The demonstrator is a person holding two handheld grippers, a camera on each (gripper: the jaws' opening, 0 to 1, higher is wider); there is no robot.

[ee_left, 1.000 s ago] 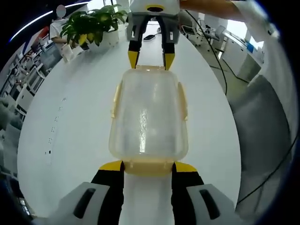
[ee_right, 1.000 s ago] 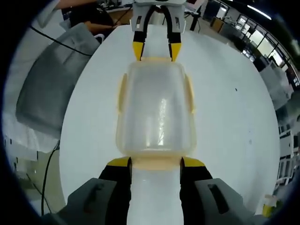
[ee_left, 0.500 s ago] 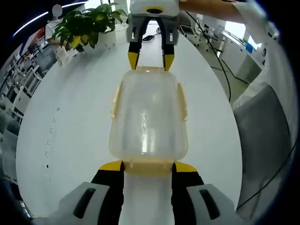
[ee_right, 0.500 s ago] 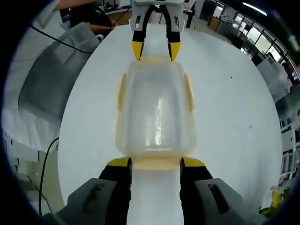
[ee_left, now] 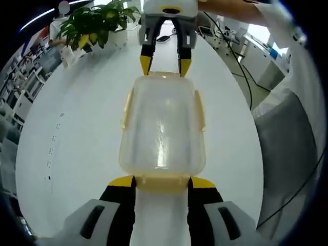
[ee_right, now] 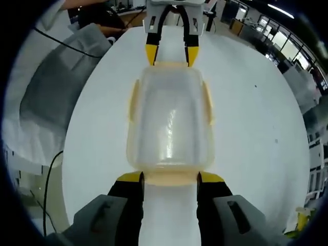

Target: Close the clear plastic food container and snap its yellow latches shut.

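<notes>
Nothing has moved but my view. My left hand-held gripper (ee_left: 161, 183) and right hand-held gripper (ee_right: 170, 178) stand spread at the container (ee_left: 163, 128) ends on the desk (ee_left: 77, 128); lid on, latches seemingly still unsnapped

The setting looked like an open-plan office or lab. A large round white table (ee_left: 77, 128) spread out beyond the fingertips of both grippers. Past the far jaws stood a leafy potted plant (ee_left: 97, 23), with desks and equipment (ee_left: 241, 38) further off (details too small to tell). A black cable (ee_left: 241, 72) trailed across the floor beside a grey chair (ee_right: 56, 92), and ceiling strip lights (ee_right: 284, 10) glowed overhead.
</notes>
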